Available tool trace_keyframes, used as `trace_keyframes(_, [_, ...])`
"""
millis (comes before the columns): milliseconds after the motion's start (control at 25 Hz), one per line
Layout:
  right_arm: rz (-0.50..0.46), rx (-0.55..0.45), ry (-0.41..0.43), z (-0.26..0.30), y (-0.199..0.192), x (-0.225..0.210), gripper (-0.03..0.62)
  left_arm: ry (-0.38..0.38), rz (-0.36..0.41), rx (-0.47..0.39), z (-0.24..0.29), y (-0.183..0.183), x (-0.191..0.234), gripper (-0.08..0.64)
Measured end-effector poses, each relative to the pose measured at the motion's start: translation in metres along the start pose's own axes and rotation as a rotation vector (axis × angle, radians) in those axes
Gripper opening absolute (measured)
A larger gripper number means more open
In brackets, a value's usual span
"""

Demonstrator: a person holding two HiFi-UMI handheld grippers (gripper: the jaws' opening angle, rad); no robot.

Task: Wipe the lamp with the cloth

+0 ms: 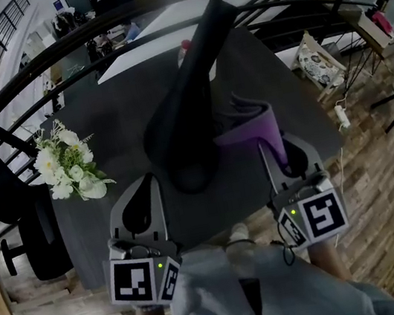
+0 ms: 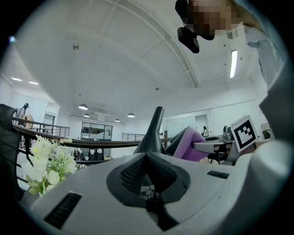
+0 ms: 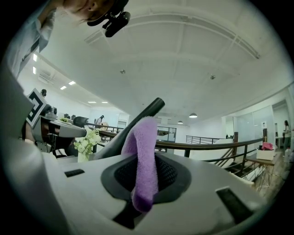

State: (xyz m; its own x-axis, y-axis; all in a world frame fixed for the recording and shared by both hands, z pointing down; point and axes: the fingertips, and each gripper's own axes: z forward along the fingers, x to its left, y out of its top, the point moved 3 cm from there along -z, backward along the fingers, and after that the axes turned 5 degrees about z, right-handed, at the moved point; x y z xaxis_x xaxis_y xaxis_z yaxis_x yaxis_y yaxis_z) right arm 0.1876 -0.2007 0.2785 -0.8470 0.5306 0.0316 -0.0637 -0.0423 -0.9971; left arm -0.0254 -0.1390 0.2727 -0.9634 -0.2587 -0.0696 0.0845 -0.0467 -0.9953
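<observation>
**Cloth pinched and parked next to the lamp, other gripper just waiting**

So the black lamp sits about dead centre on the dark table. Its wide end is nearest the person and its neck runs off toward 1 o'clock.

The right gripper comes in from about 5 o'clock with its jaws clamped on the purple cloth. The right gripper view shows a fold of cloth pinched between the jaws, with the rest sticking up past the tips. My guess is it's held that way so there's a loose pad out front to drag over the lamp without the hard jaws scraping it. From above, the cloth is right up against the wide end's 3 o'clock side. I can't say for sure it's actually touching yet.

The left gripper sits at about 7 o'clock, near the lamp but clear of it. Its jaws are closed on nothing. Looks to me like it's kept close so it can steady the lamp if the wiping shoves it around.

The white flowers are over at 9 o'clock, well away, so they shouldn't get bumped.

I'd call this the very start of the wipe.
</observation>
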Motion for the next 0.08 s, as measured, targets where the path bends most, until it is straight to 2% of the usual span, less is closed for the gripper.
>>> trace_keyframes(80, [0.016, 0.002, 0.006, 0.0021, 0.0002, 0.0019, 0.051, 0.002, -0.002, -0.002, 0.0001, -0.0002, 0.0023, 0.005])
